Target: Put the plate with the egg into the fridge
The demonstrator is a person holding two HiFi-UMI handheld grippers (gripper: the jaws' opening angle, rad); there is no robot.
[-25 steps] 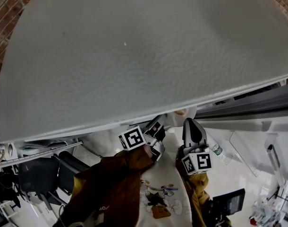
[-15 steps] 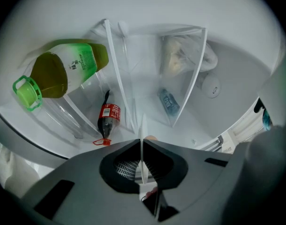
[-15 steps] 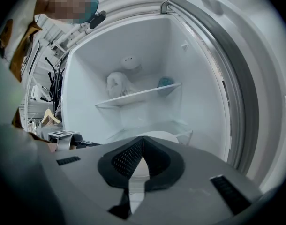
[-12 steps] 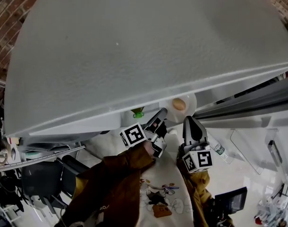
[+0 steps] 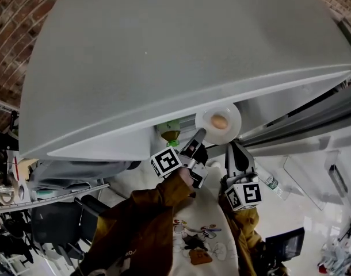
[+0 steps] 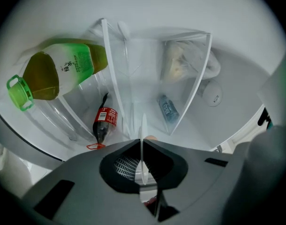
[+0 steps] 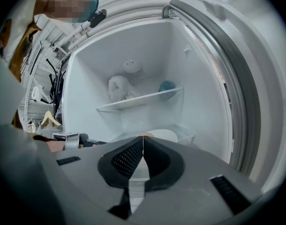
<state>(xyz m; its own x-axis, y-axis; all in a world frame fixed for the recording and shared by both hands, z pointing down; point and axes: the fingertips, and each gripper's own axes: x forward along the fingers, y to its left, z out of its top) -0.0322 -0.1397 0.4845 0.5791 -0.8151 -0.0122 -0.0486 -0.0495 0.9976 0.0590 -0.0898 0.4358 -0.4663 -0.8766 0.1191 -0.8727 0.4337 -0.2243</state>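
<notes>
A round white plate (image 5: pixel 218 122) with a brown egg (image 5: pixel 220 121) on it hangs just in front of the grey fridge top (image 5: pixel 181 56). My left gripper (image 5: pixel 199 134) is shut on the plate's near-left rim. In the left gripper view that rim (image 6: pixel 143 139) stands edge-on, pinched between the jaws of the left gripper (image 6: pixel 142 146), and the egg (image 6: pixel 151 138) peeks out behind it. My right gripper (image 5: pixel 233 148) sits just below the plate, apart from it, shut with nothing in it. The right gripper view shows the right gripper (image 7: pixel 143 146) before the plate (image 7: pixel 164 136) and the open fridge interior (image 7: pixel 147 60).
A green tea bottle (image 6: pixel 58 74) and a cola bottle (image 6: pixel 104 123) lie at the left inside the fridge. A glass shelf (image 7: pixel 138 102) carries a white bag (image 7: pixel 118 88) and a blue item (image 7: pixel 167 86). The open door's bin holds a water bottle (image 5: pixel 266 181).
The plate with the egg has come up from under the fridge top's edge into full view, carried by my left gripper. The green bottle has also come into sight.
</notes>
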